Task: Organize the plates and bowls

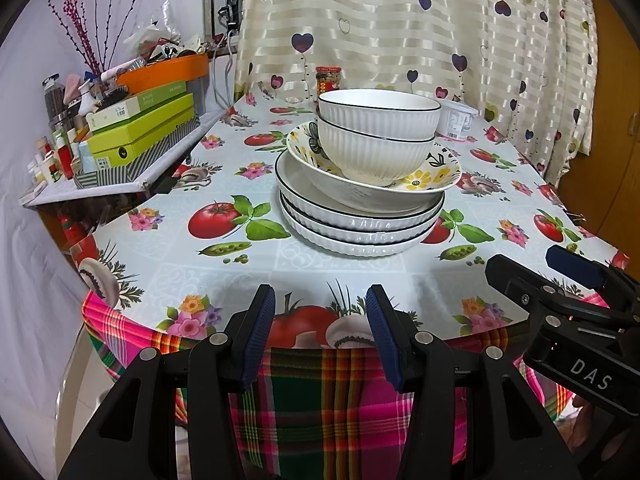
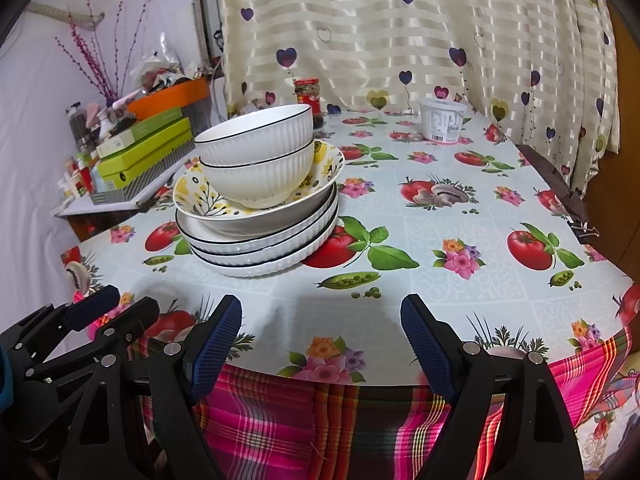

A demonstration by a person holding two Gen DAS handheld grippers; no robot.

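One stack stands on the table: three white ribbed plates, a flowered yellow plate on them, and two nested white ribbed bowls on top. My left gripper is open and empty, at the table's front edge, short of the stack. My right gripper is open and empty, also at the front edge, to the right of the stack. The right gripper also shows in the left wrist view, and the left gripper in the right wrist view.
The table has a vegetable-print cloth over a plaid cloth. A red-lidded jar and a white tub stand at the back by the curtain. A cluttered shelf with green boxes is at the left.
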